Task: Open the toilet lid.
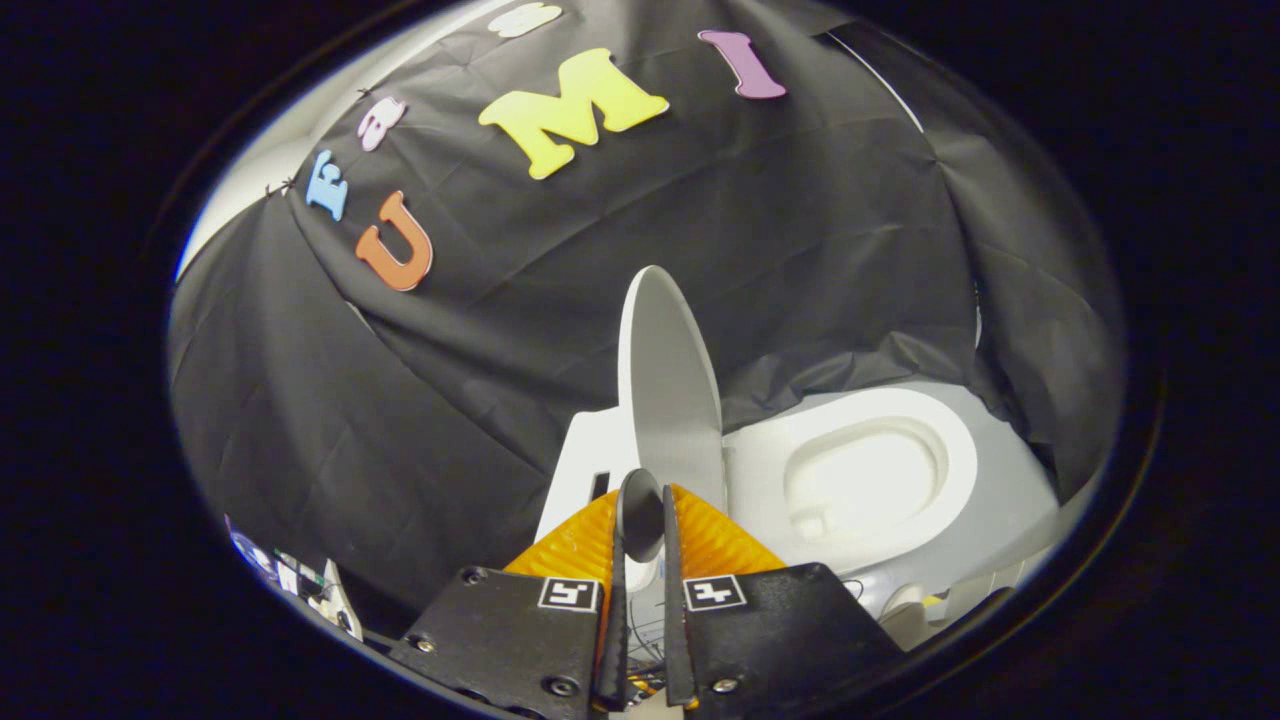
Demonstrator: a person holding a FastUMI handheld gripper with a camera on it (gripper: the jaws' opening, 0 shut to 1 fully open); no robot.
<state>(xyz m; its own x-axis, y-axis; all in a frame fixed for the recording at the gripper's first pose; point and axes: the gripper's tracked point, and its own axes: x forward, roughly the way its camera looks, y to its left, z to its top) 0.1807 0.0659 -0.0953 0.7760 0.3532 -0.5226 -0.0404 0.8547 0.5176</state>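
The white toilet lid (665,380) stands raised, nearly at a right angle to the seat, and I see it edge-on just ahead of the fingers. My gripper (645,497) is shut on the lid's near rim, with one finger pressing on each face. Beside the lid lies the white seat ring (905,430), uncovered, with the open bowl (860,485) inside it. On the lid's other side is the white tank (585,455).
Black cloth (450,400) hangs close behind and around the toilet. Some small cluttered items (300,585) lie off to the tank side near the fingers. The toilet's white base and fittings (960,600) show below the seat.
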